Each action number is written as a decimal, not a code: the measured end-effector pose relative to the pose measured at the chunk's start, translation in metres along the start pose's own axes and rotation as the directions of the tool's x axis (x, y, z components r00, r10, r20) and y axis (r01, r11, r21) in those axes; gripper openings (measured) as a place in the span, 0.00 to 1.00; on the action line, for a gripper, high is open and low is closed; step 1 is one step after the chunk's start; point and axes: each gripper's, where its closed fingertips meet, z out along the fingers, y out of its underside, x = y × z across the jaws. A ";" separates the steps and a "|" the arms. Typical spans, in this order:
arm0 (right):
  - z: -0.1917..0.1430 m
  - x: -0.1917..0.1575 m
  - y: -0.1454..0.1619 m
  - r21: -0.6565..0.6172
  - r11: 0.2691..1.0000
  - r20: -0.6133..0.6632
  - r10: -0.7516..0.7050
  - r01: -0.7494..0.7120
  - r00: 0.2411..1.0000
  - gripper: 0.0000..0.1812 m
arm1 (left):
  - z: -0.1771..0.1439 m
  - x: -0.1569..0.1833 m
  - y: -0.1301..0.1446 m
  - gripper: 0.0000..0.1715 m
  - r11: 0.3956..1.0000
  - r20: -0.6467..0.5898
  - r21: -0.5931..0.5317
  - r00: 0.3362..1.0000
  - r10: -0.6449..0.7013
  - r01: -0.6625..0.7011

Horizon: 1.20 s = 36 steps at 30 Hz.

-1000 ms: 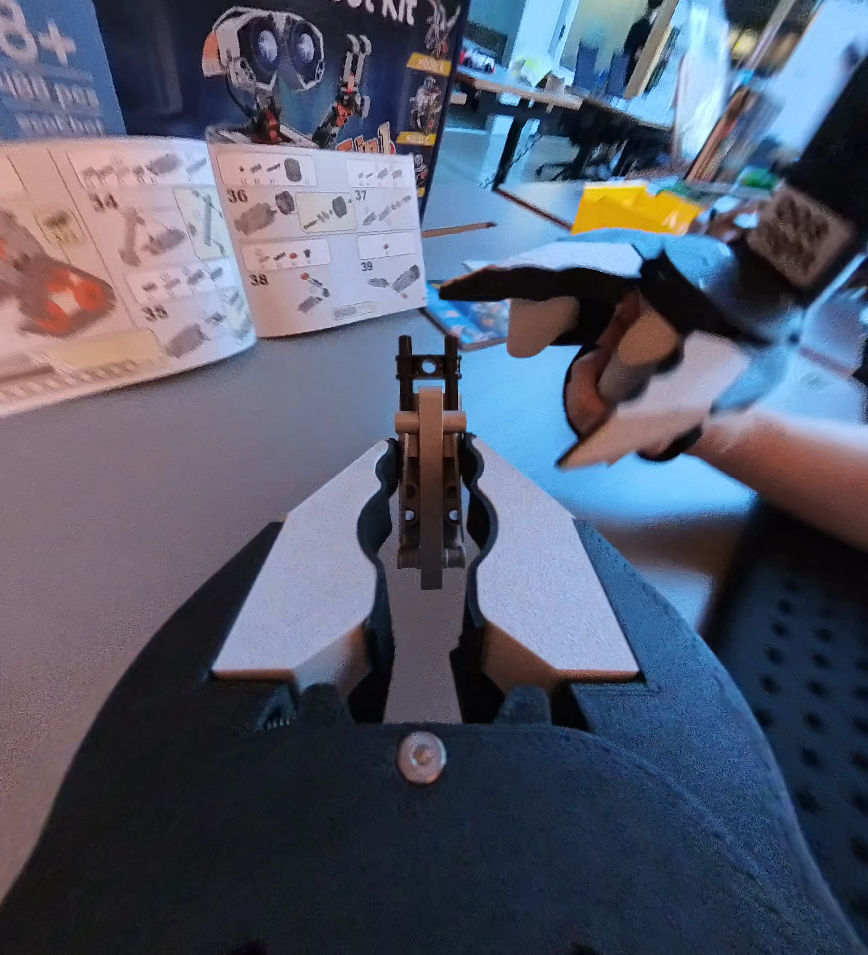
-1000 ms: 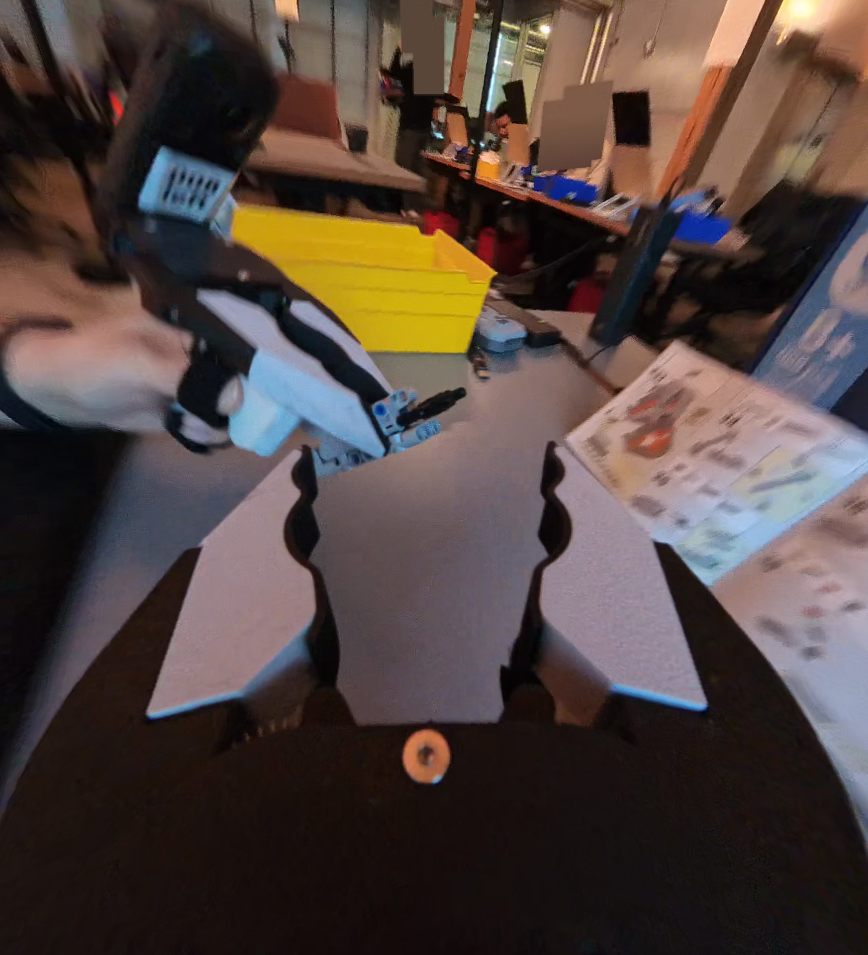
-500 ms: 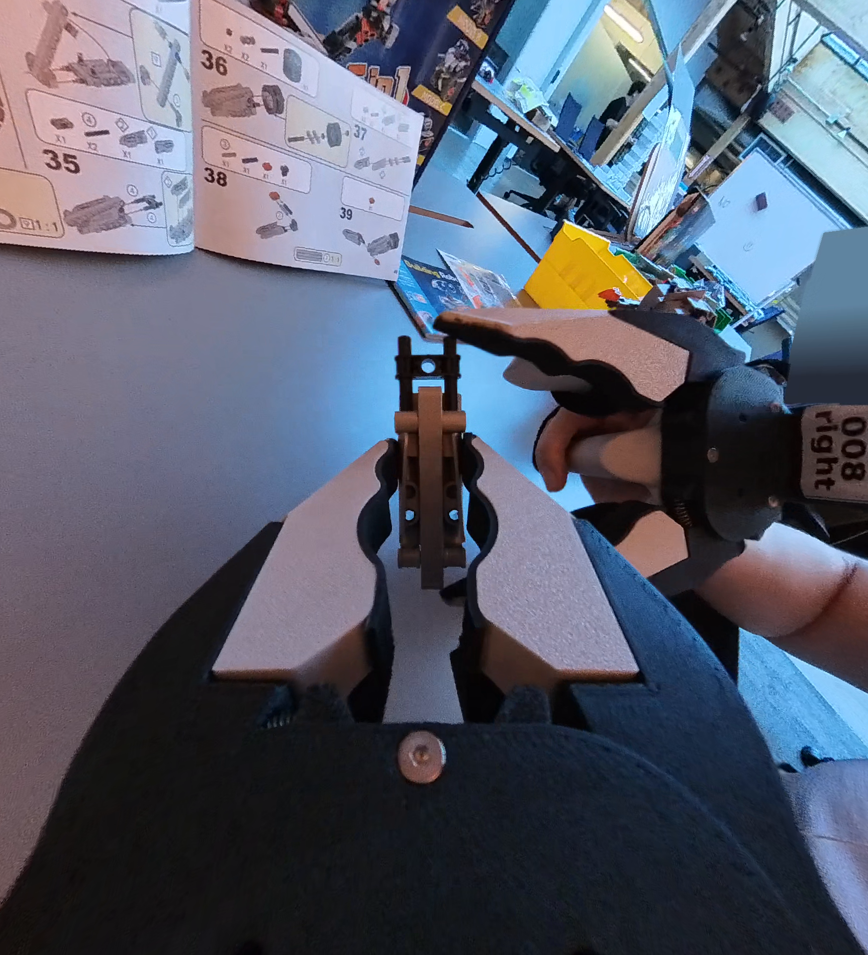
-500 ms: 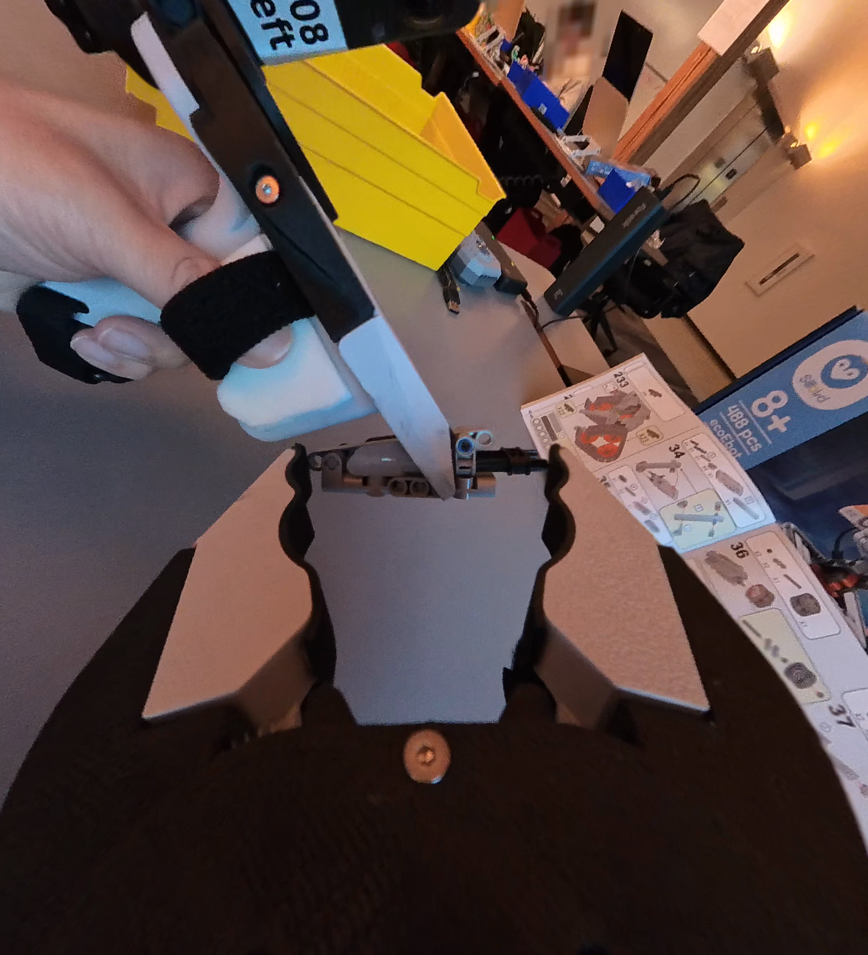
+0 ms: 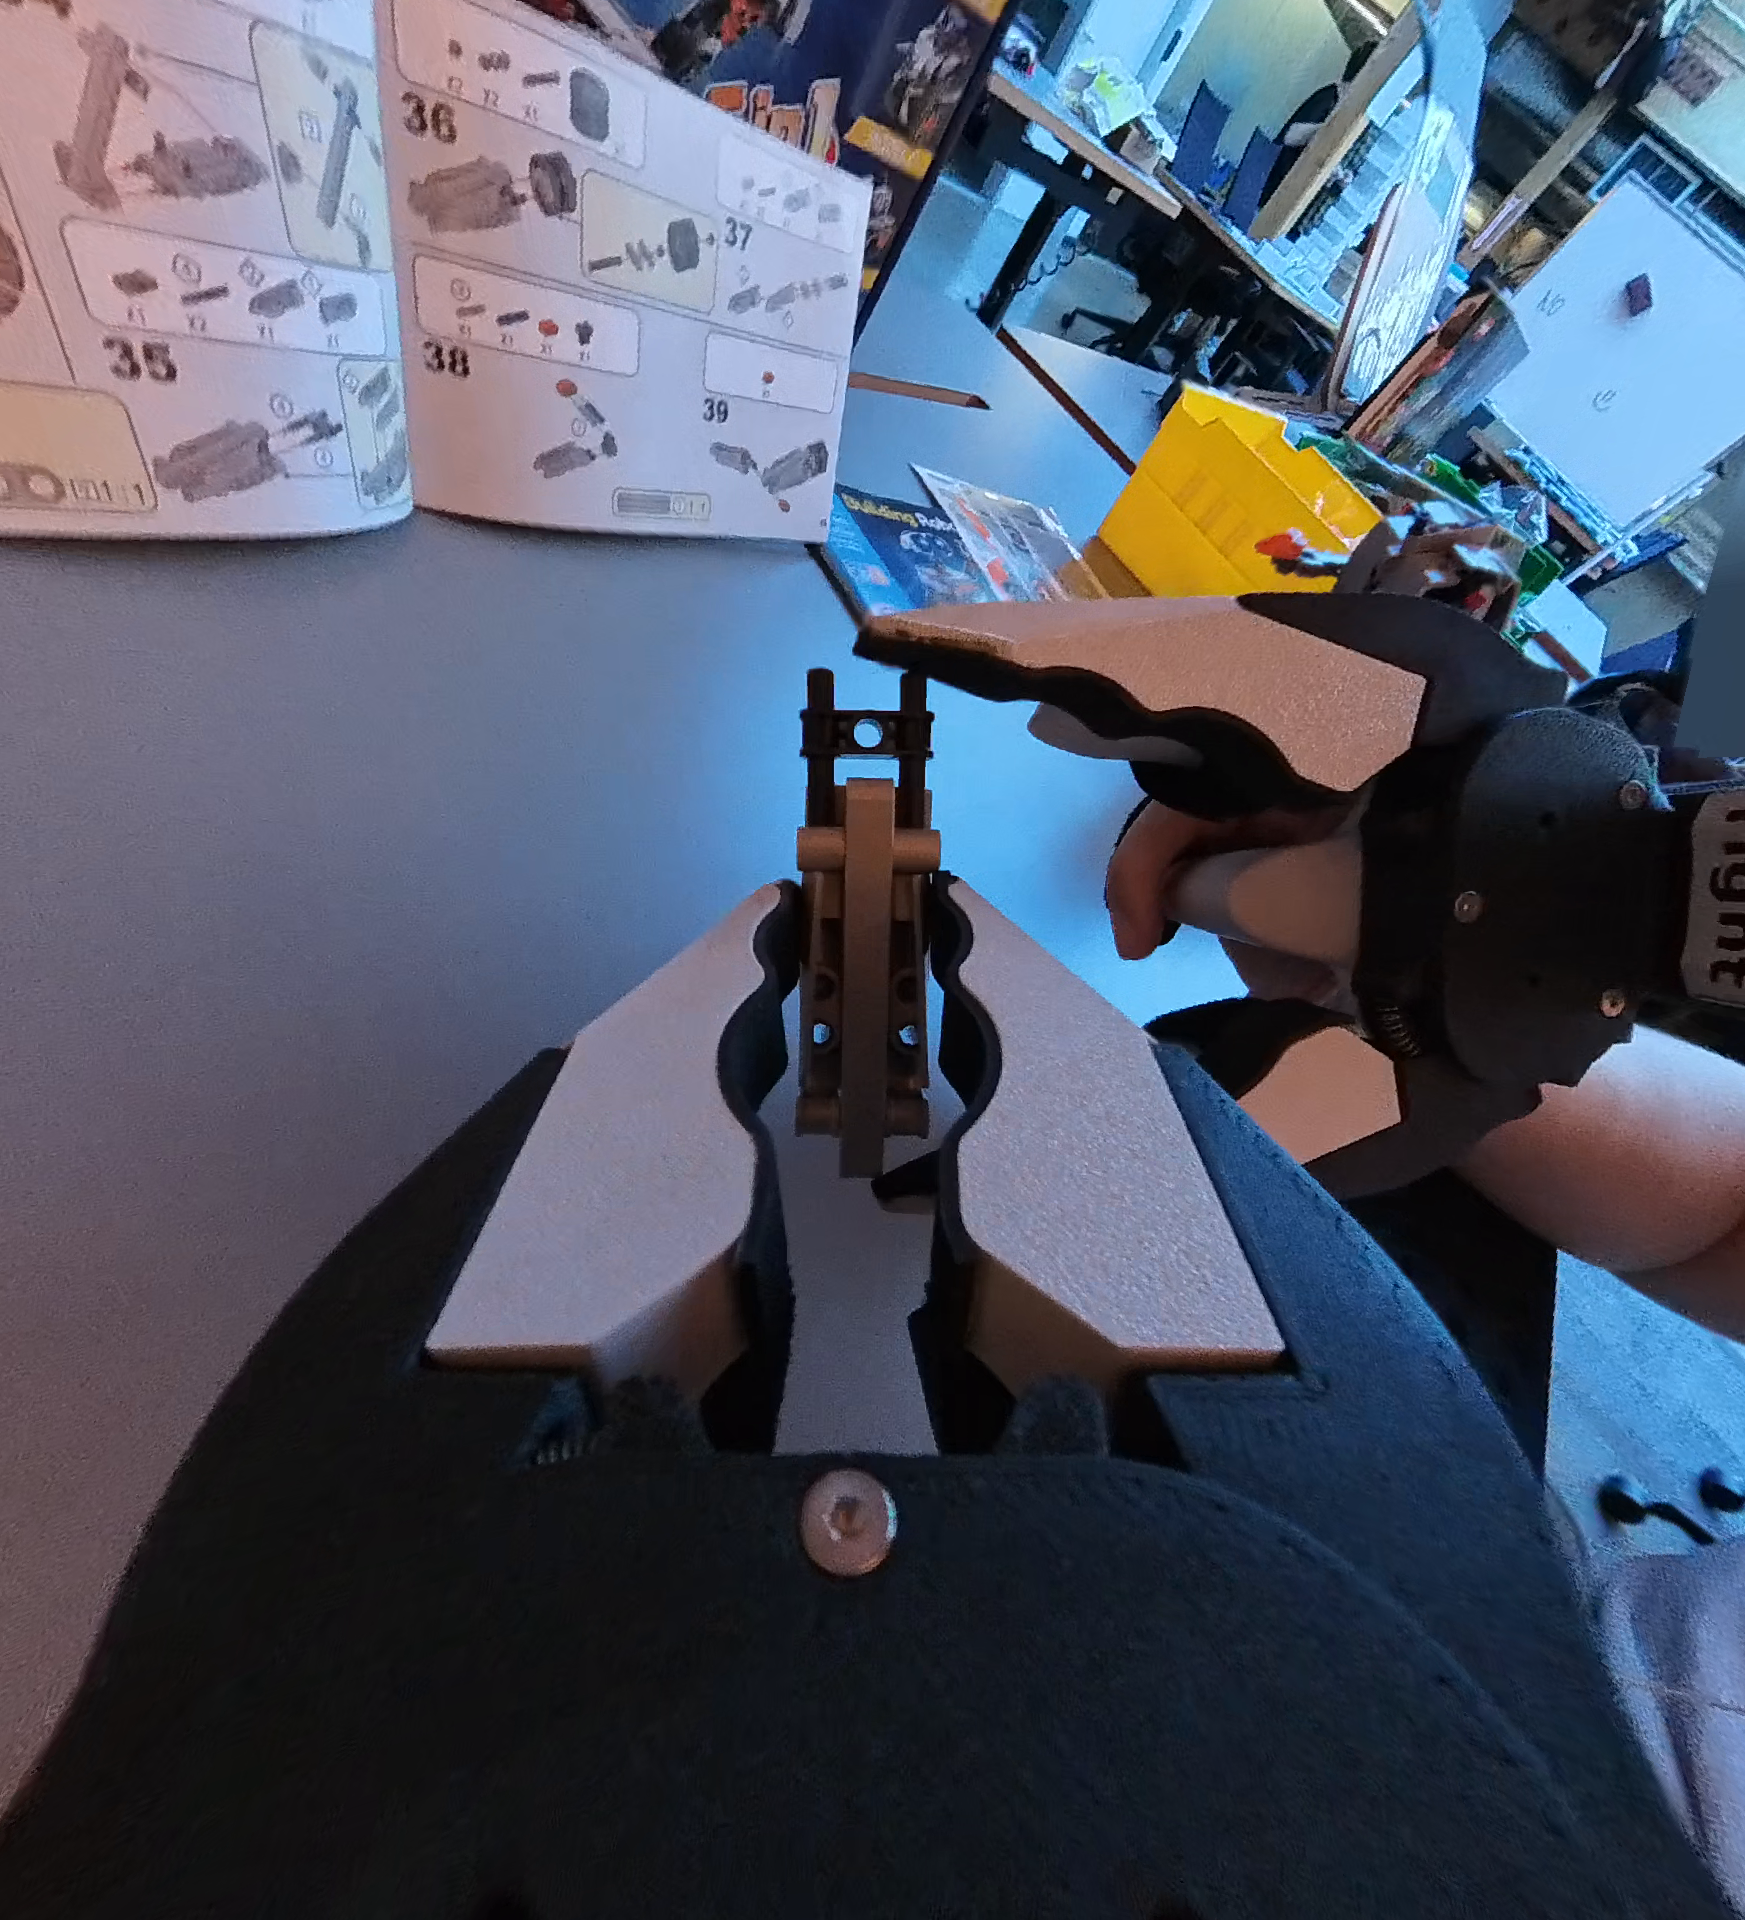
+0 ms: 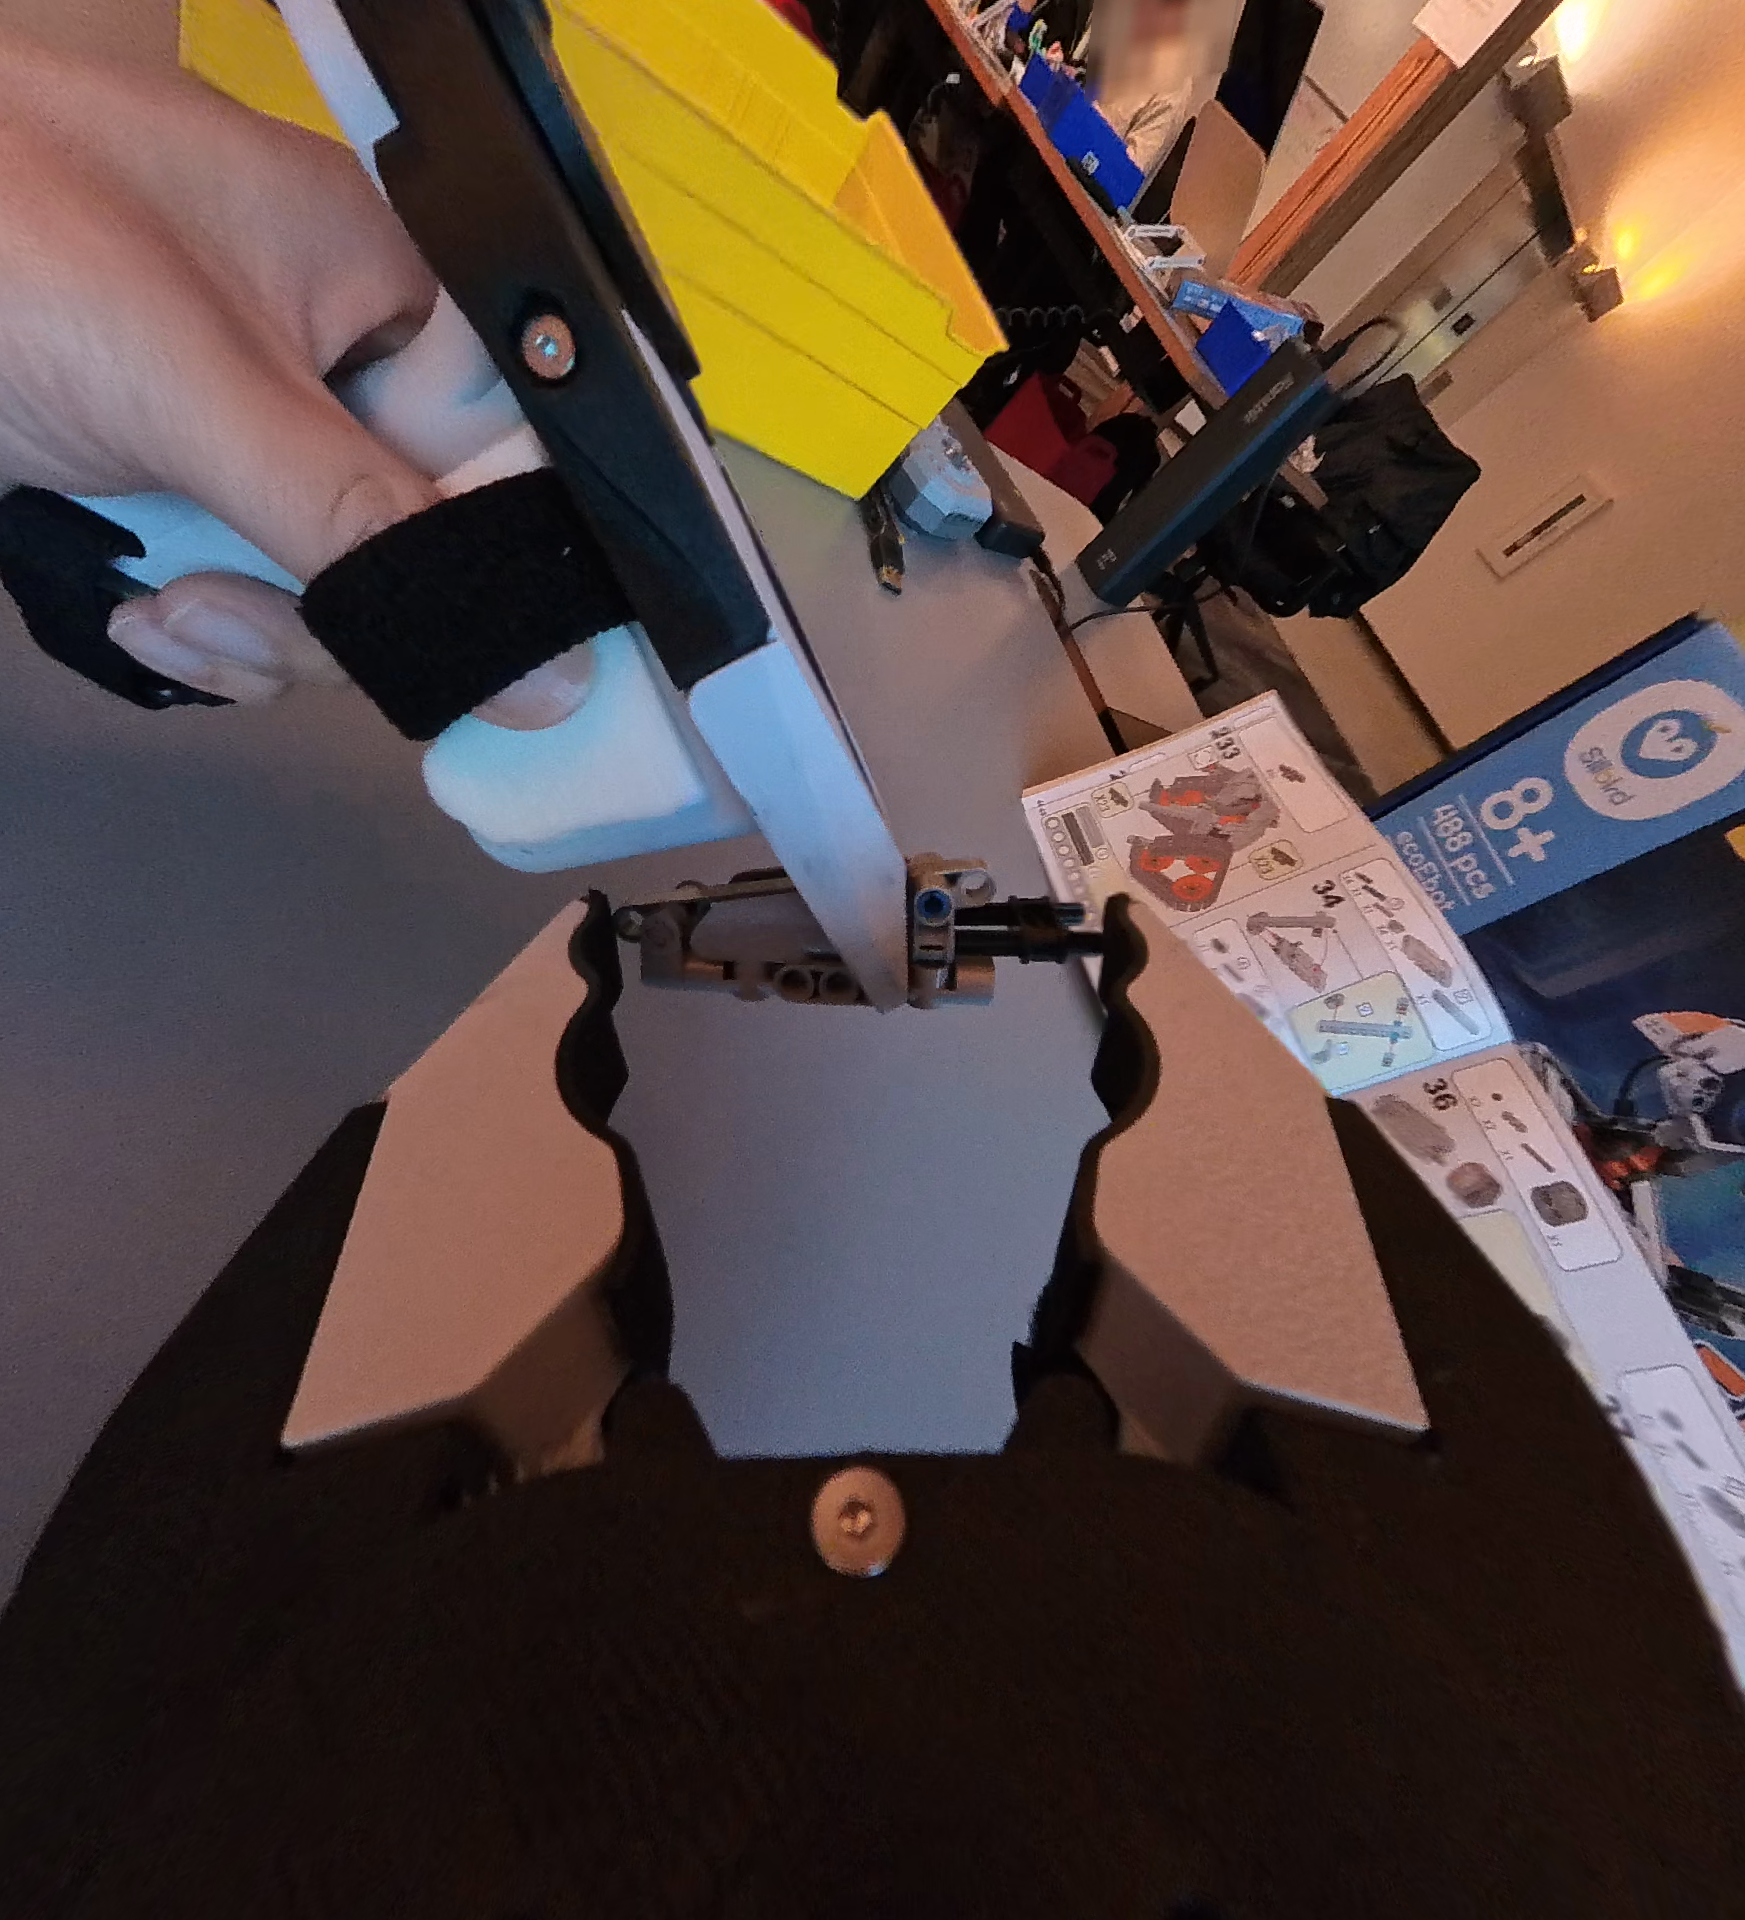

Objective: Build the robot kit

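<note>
Grip is narrow on the left gripper [image 5: 863,904], whose two fingers are clamped on a small grey brick assembly [image 5: 863,935] held clear above the grey table [image 5: 224,831], with a black pin frame [image 5: 865,727] sticking out past the tips. The right gripper [image 6: 852,925] stands wide and empty, its tips straddling the ends of that same assembly in the right wrist view, one tip just beside the black pins; whether either tip touches I cannot tell. Judging from this, the main danger is a squeeze along the length of the piece: it could push the pins askew or pop a joint apart, and since the left hold covers only the middle, the assembly could pivot or slip out and drop to the table. Further out lie an open instruction booklet [image 5: 380,260], the kit box [image 6: 1626,831] and a yellow bin [image 5: 1232,499], all well apart from both grippers.
</note>
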 end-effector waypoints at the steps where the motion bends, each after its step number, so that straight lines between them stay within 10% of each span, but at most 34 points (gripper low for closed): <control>1: -0.003 0.005 -0.003 0.013 1.000 -0.015 -0.002 0.002 1.000 0.51 | 0.000 0.003 -0.005 0.13 1.000 -0.003 0.008 1.000 0.014 -0.014; 16: -0.102 0.166 -0.117 -0.008 0.978 -0.312 -0.202 0.210 0.928 0.52 | -0.007 0.130 -0.189 0.13 0.885 0.014 0.195 0.904 0.428 -0.422; 36: -0.108 0.155 -0.114 0.134 0.940 -0.324 -0.258 0.314 0.910 0.51 | -0.005 0.136 -0.178 0.13 0.885 -0.055 0.206 0.898 0.436 -0.417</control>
